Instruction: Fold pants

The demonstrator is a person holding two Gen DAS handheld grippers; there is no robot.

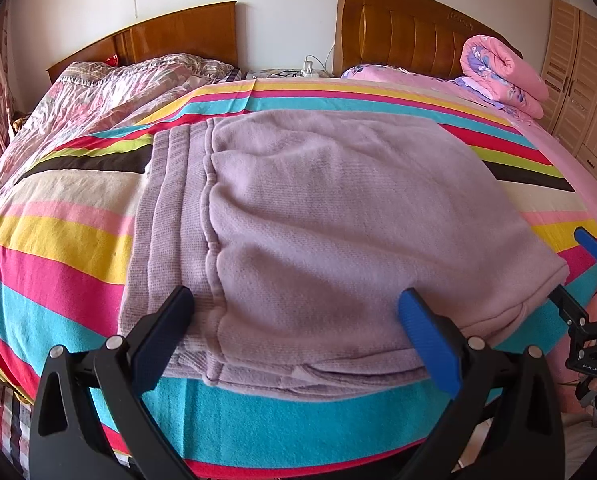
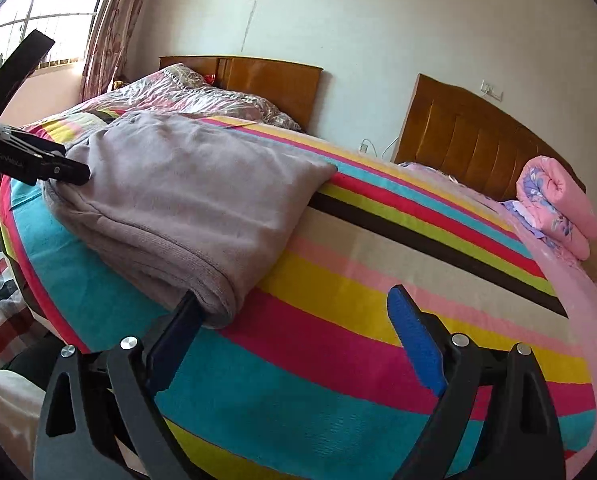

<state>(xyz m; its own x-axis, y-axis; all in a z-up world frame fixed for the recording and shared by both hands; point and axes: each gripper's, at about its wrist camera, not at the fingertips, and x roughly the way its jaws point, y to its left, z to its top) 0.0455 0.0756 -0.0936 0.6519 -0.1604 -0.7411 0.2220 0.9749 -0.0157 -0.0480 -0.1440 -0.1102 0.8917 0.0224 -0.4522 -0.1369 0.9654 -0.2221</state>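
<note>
The lilac fleece pants (image 1: pixel 318 220) lie folded into a thick rectangle on the striped bed cover (image 1: pixel 58 240), ribbed waistband at the left. My left gripper (image 1: pixel 298 340) is open, its fingers spread wide at the near edge of the fold, over the cloth and holding nothing. My right gripper (image 2: pixel 294 328) is open and empty at the pants' (image 2: pixel 186 200) right corner, its left finger beside the corner. The left gripper shows at the pants' left side in the right wrist view (image 2: pixel 58 168). The right gripper shows at the right edge of the left wrist view (image 1: pixel 590 280).
A rolled pink quilt (image 1: pixel 502 72) lies at the far right by a wooden headboard (image 1: pixel 410 28). A crinkled patterned quilt (image 1: pixel 110 84) covers the far left. A wardrobe (image 1: pixel 578 80) stands at the right. A window (image 2: pixel 38 12) is at the left.
</note>
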